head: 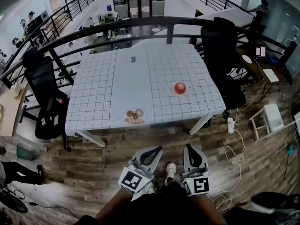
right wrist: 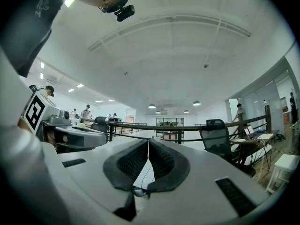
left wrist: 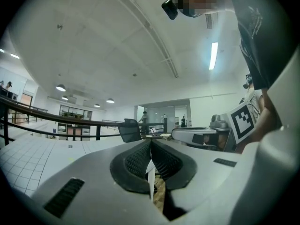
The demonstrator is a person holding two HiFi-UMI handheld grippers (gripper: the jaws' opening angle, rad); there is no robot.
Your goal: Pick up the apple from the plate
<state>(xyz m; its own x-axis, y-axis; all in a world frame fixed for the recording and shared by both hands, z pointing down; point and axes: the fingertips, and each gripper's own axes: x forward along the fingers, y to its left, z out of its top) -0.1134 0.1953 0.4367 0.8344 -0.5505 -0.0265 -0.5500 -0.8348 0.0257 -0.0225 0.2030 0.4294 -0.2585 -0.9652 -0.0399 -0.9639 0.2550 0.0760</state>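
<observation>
A red apple (head: 180, 87) sits on a small clear plate (head: 171, 91) at the right side of the white grid-patterned table (head: 117, 83). Both grippers hang low in front of the table, well short of its near edge, and point toward it. My left gripper (head: 158, 148) has its jaws together with nothing between them, and its own view shows the tips (left wrist: 151, 142) meeting. My right gripper (head: 187, 146) is likewise shut and empty, with its tips (right wrist: 149, 141) closed. The apple shows in neither gripper view.
A second plate with brown food items (head: 134, 116) lies near the table's front edge, left of centre. Black office chairs stand at the left (head: 44, 93) and right (head: 224, 50) of the table. A curved black railing (head: 140, 22) runs behind. A power strip (head: 230, 124) and cables lie on the floor.
</observation>
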